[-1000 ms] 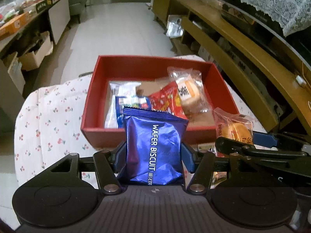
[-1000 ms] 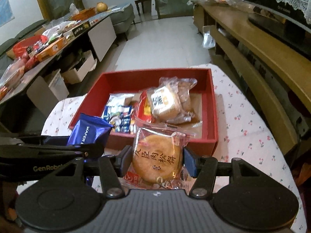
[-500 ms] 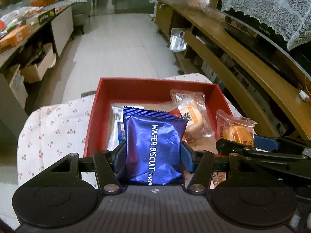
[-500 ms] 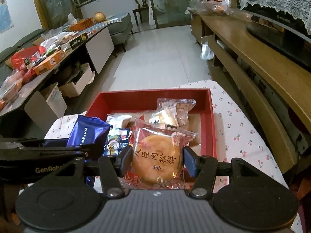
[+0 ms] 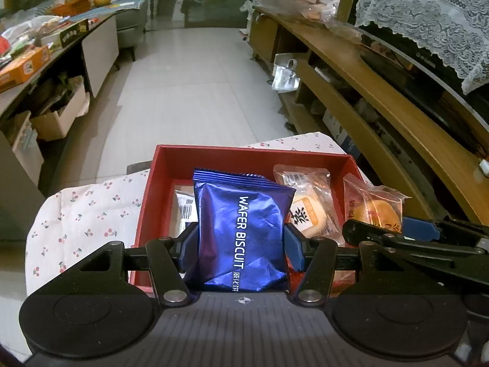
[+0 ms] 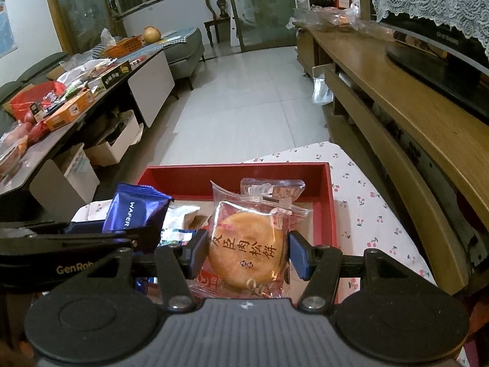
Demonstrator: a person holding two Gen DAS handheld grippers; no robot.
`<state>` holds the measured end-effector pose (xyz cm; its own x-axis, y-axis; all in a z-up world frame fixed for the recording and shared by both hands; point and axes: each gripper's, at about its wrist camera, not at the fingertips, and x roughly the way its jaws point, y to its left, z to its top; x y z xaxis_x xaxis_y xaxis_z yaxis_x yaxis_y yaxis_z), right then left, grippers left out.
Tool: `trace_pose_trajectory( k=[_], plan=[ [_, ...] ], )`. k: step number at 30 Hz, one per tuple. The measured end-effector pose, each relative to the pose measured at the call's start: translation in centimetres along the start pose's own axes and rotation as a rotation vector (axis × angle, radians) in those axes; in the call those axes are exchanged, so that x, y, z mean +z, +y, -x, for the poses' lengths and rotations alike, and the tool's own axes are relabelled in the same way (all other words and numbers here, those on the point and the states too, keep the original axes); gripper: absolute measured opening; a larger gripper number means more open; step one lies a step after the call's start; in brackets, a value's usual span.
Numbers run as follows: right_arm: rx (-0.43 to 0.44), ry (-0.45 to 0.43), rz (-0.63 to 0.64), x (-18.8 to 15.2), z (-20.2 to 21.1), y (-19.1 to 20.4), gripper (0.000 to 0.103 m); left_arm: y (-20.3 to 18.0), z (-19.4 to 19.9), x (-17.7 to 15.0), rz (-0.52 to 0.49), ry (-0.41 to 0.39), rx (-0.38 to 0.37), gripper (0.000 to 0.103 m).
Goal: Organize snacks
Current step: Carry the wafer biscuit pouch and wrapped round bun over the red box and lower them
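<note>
My left gripper (image 5: 241,249) is shut on a blue wafer biscuit packet (image 5: 241,232) and holds it upright over the near part of the red box (image 5: 244,153). My right gripper (image 6: 247,255) is shut on a clear-wrapped round pastry (image 6: 249,250), also over the red box (image 6: 235,171). The blue packet (image 6: 134,211) shows at the left of the right wrist view, the pastry (image 5: 373,208) at the right of the left wrist view. Several wrapped snacks lie in the box, among them a clear-wrapped cake (image 5: 308,205).
The box sits on a white cherry-print cloth (image 5: 85,211). A wooden TV bench (image 6: 412,116) runs along the right. A cluttered low table (image 6: 76,91) stands at the left, with cardboard boxes (image 6: 113,146) under it. Tiled floor (image 5: 189,85) lies beyond.
Both grippers have risen and tilted up with their snacks; the red box now sits lower and smaller in both views, and more of the room shows.
</note>
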<state>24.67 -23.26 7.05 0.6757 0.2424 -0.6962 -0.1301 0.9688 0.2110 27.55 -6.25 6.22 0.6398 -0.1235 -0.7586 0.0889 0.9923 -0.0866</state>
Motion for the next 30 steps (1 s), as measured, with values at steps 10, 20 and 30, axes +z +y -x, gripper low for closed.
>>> trace_pose_trajectory(
  k=[10,20,30],
  plan=[
    [-0.015,0.010,-0.001,0.6,-1.6,-0.2,0.062,0.0,-1.3,0.6,-0.002,0.005,0.023,0.064],
    [-0.024,0.016,0.001,0.5,-2.0,-0.2,0.062,-0.3,-1.5,0.4,-0.010,0.002,0.047,0.064],
    [-0.025,0.011,0.000,0.7,-2.4,-0.3,0.062,-0.2,-1.4,0.4,-0.007,-0.003,0.060,0.064]
  ],
)
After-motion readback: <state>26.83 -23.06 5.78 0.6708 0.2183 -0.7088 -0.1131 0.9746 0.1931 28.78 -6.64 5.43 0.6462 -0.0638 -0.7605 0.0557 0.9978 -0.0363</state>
